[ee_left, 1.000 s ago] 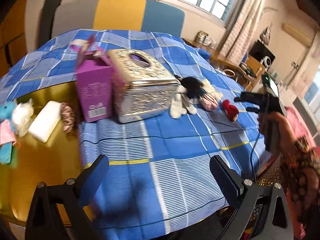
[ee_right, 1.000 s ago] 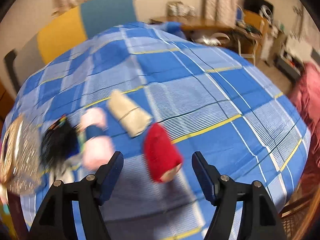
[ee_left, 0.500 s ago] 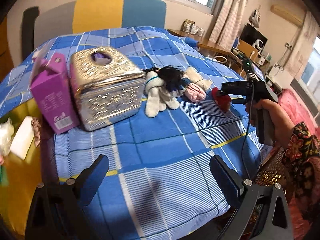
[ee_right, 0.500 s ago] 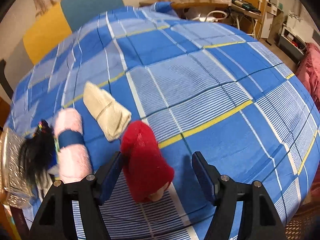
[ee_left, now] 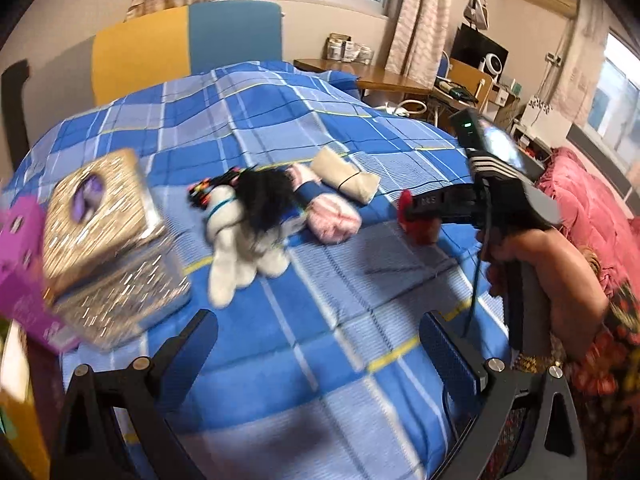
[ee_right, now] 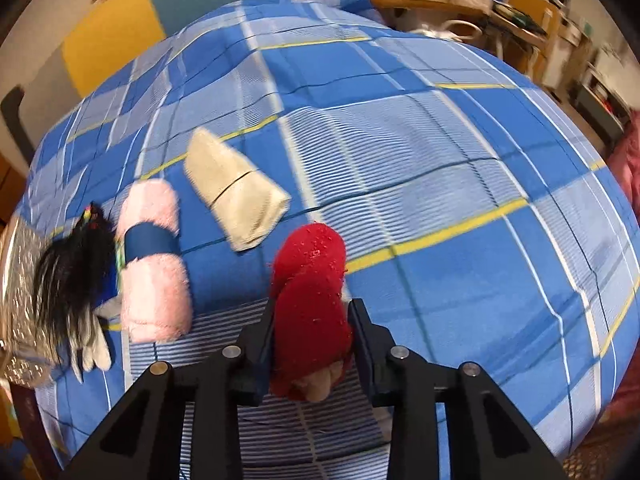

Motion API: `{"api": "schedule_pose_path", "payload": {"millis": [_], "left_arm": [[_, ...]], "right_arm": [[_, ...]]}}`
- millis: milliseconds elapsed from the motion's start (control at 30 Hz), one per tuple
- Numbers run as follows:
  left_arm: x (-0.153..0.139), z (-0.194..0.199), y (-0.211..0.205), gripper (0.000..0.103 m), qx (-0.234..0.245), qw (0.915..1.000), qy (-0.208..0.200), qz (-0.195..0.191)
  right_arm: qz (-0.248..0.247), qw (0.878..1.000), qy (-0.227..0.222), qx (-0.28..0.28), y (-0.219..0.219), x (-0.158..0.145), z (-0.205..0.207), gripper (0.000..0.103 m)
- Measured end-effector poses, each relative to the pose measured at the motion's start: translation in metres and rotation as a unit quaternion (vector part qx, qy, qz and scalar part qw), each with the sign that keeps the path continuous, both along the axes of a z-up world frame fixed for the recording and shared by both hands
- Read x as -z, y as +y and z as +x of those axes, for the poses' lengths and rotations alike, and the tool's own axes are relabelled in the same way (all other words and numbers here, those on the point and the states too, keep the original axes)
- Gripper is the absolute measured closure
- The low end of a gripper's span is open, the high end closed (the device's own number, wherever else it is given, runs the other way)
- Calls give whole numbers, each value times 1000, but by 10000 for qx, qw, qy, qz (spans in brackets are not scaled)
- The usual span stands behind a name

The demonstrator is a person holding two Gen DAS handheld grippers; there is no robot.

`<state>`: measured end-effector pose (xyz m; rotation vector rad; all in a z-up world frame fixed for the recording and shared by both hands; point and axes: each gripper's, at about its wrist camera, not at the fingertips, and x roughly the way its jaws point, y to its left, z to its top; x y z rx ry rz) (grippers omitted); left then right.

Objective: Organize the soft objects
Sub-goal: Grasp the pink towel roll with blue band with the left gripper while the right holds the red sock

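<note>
Red plush [ee_right: 310,304] right of pink roll [ee_right: 154,276] | right gripper [ee_right: 310,344] closing, now clamped on it, previously apart | left gripper [ee_left: 320,344] apart, empty | ready to lift.

You see a glittery tissue box [ee_left: 104,240] on the blue plaid bedspread [ee_left: 328,312], with a purple carton [ee_left: 20,264] touching its left side.

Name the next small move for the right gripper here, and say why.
Probably finish the squeeze, then lift straight up. The right gripper is closing with its pads on both sides of the red soft toy, which lies on the plaid cloth apart from the beige roll, so a short lift should disturb nothing nearby.
</note>
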<state>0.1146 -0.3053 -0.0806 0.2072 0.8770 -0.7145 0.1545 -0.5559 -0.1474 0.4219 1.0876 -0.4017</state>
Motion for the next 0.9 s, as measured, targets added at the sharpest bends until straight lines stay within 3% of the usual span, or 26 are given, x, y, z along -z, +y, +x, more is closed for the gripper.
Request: {"api": "schedule_pose_path", "payload": {"millis": [300, 367, 533, 633, 767, 900], "left_arm": [[29, 68, -85, 6, -170, 9977, 630, 163], [38, 76, -107, 21, -44, 9974, 640, 324], [67, 97, -137, 33, -130, 9935, 669, 917], [74, 102, -137, 60, -144, 9938, 628, 910], [73, 95, -129, 70, 13, 9963, 383, 771], [67, 71, -111, 71, 308, 9971, 300, 623]], "right_arm": [[-764, 9930, -334, 838, -24, -29, -28, 70], [-746, 9920, -384, 939, -29, -31, -31, 70], [-619, 9921, -462, 986, -31, -31, -31, 70], [-604, 9923, -503, 960, -29, -32, -31, 70], [-587, 9925, -552, 922, -28, -33, -30, 70], [-573, 9926, -564, 910, -28, -33, -30, 70]]}}
